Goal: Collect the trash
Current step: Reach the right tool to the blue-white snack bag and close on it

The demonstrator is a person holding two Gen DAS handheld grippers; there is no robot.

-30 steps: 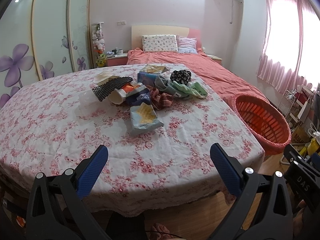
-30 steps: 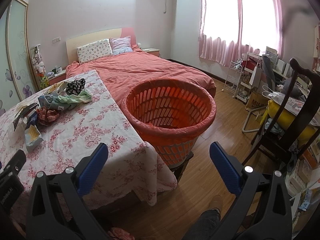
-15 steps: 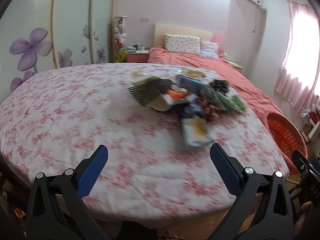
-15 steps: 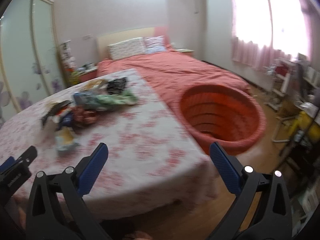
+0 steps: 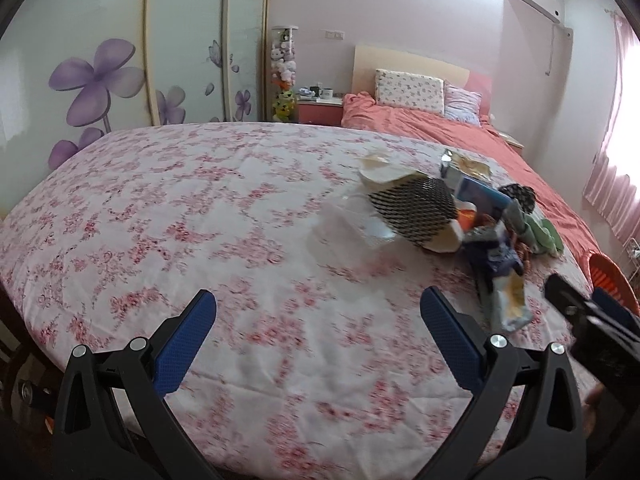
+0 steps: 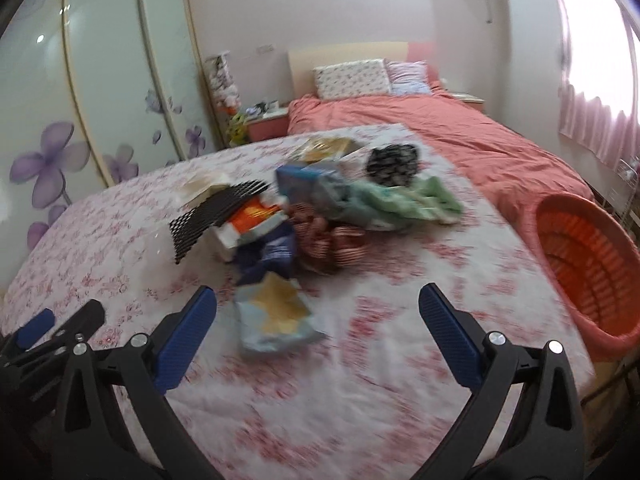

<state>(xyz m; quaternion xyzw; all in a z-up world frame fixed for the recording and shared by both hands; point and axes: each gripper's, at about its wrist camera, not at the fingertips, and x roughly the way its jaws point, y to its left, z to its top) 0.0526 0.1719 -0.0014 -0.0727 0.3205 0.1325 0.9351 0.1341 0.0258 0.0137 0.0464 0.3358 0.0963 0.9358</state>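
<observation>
I hold the left gripper (image 5: 316,320) spread wide and empty over the floral tablecloth (image 5: 200,216), nothing between its 2 blue ribbed pads. The trash pile (image 5: 460,216) lies ahead and to its right: a black mesh sheet (image 5: 416,210) draped over a pale carton, a clear flimsy wrapper in front of it, crumpled blue packets behind. The right gripper (image 6: 318,318) is also released and empty, its jaws wide apart. Just ahead of its left pad lies a flattened pale-blue bag (image 6: 276,316) with a yellow print. Beyond that sit a dark-blue crumpled packet (image 6: 268,256), a red-striped wad (image 6: 332,240), a soft green cloth (image 6: 404,200) and a black patterned piece. The orange slotted basket (image 6: 584,256) stands to the right, beside the table edge. A coral bed (image 6: 460,148) lies far ahead. Both views are blurred.
</observation>
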